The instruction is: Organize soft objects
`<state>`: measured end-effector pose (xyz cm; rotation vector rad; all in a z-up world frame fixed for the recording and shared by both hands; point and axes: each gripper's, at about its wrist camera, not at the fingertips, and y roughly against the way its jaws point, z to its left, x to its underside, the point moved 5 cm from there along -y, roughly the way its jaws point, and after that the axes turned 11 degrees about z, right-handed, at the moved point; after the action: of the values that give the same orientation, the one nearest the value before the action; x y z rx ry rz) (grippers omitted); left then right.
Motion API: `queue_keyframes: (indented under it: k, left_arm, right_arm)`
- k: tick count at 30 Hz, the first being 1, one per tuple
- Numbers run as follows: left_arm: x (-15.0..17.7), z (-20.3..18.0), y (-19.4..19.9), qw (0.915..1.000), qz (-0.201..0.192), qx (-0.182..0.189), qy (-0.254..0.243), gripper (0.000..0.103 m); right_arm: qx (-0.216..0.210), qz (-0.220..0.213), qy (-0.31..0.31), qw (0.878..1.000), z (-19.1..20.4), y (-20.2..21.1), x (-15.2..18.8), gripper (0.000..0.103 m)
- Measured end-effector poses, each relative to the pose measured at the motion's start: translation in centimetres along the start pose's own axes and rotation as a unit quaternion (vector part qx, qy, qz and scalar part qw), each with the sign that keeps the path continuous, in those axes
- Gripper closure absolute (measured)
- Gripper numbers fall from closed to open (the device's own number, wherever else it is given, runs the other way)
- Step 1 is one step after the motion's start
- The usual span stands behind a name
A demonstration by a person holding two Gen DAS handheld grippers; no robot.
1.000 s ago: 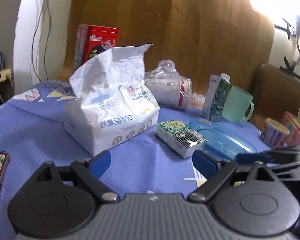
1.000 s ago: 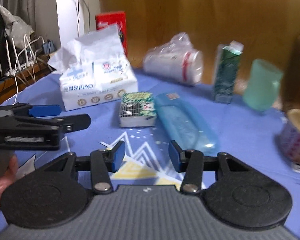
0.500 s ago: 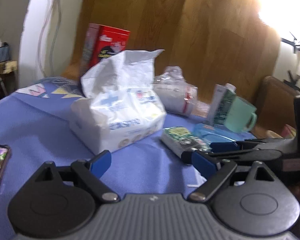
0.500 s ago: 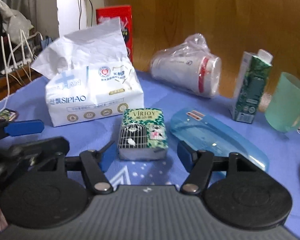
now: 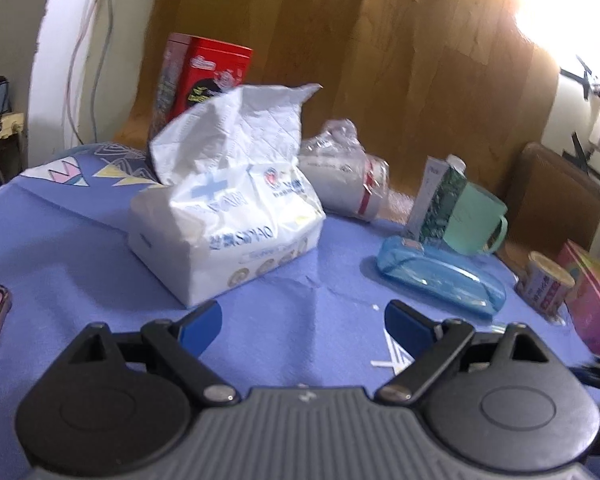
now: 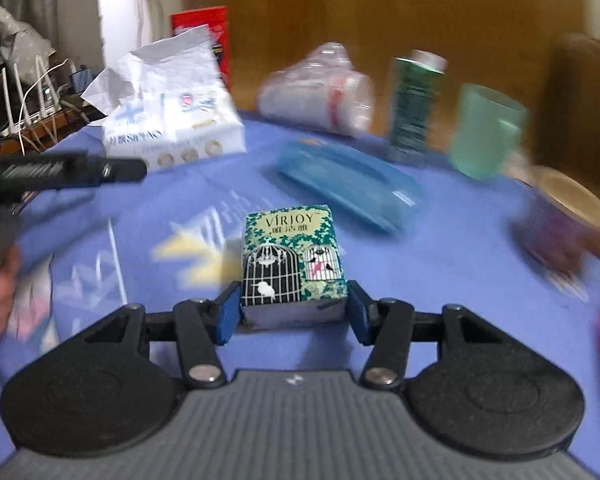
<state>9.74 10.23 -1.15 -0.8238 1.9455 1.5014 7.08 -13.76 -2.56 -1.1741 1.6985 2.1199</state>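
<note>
Fingers of the right gripper (image 6: 292,312) clamp the small tissue pack (image 6: 292,260); left gripper (image 5: 302,322) fingers spread wide.

We note a green tissue pack (image 6: 294,258) printed with leaves, black-and-white birdcages and a white bird, between blue pads (image 6: 225,316). Large tissue pack (image 5: 228,220): white, blue cross and lettering. Tablecloth (image 5: 80,248): periwinkle blue, with yellow and pink triangles at far left. Case (image 5: 440,276): translucent blue. Mug (image 5: 474,220): mint green. Tin (image 5: 204,76): red. Carton (image 5: 436,204): dark green and white.
</note>
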Motion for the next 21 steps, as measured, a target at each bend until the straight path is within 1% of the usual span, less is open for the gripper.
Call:
queue_keyframes:
  k: [3,4,6,8,11,13,14,15,17,18,19,20,21]
  left_arm:
    - [0.0,-1.3,-1.1,0.9989,0.037,0.007,-0.028,0.011]
    - [0.0,-1.9,-1.5,0.9982,0.047,0.016,-0.035,0.012]
    - [0.0,-4.0,-2.1,0.9950,0.072,0.053,-0.046,0.014]
    - [0.0,-7.6,-2.4,0.9889,0.090,0.097,-0.068,0.016]
    - [0.8,-13.0,-2.2,0.9746,0.118,0.164,-0.097,0.017]
    - [2.3,-16.6,-2.3,0.9592,0.152,0.205,-0.121,0.022]
    - [3.1,-18.0,-2.3,0.9523,0.168,0.216,-0.134,0.024]
    - [4.0,-19.3,-2.5,0.9457,0.185,0.224,-0.146,0.029]
    - [5.2,-20.7,-2.9,0.9382,0.209,0.229,-0.153,0.031]
    - [5.6,-21.3,-3.1,0.9360,0.216,0.231,-0.154,0.032]
    - [5.8,-21.8,-3.1,0.9379,0.210,0.226,-0.158,0.034]
    - [5.9,-22.3,-3.2,0.9378,0.211,0.223,-0.162,0.037]
    - [5.9,-22.8,-3.2,0.9356,0.216,0.227,-0.163,0.045]
  right_arm:
    - [0.044,-0.011,-0.042,0.998,-2.5,3.4,3.6,0.046]
    - [0.061,-0.015,-0.053,0.997,-3.2,4.3,4.7,0.045]
    - [0.082,-0.022,-0.078,0.993,-4.2,5.7,6.5,0.044]
    - [0.086,-0.030,-0.095,0.991,-4.7,6.7,7.7,0.040]
    - [0.094,-0.038,-0.098,0.990,-5.0,7.2,8.3,0.032]
    - [0.089,-0.041,-0.095,0.991,-5.2,7.3,8.3,0.031]
    - [0.086,-0.042,-0.091,0.991,-4.9,7.2,8.3,0.031]
    - [0.084,-0.044,-0.084,0.992,-4.8,7.2,8.3,0.031]
    - [0.084,-0.045,-0.069,0.993,-4.5,7.2,8.5,0.031]
    - [0.084,-0.045,-0.063,0.993,-4.5,7.1,8.6,0.032]
    - [0.081,-0.045,-0.059,0.994,-4.6,7.1,8.7,0.033]
    - [0.074,-0.045,-0.058,0.995,-4.7,7.2,8.9,0.042]
    - [0.070,-0.048,-0.059,0.995,-4.7,7.1,8.9,0.048]
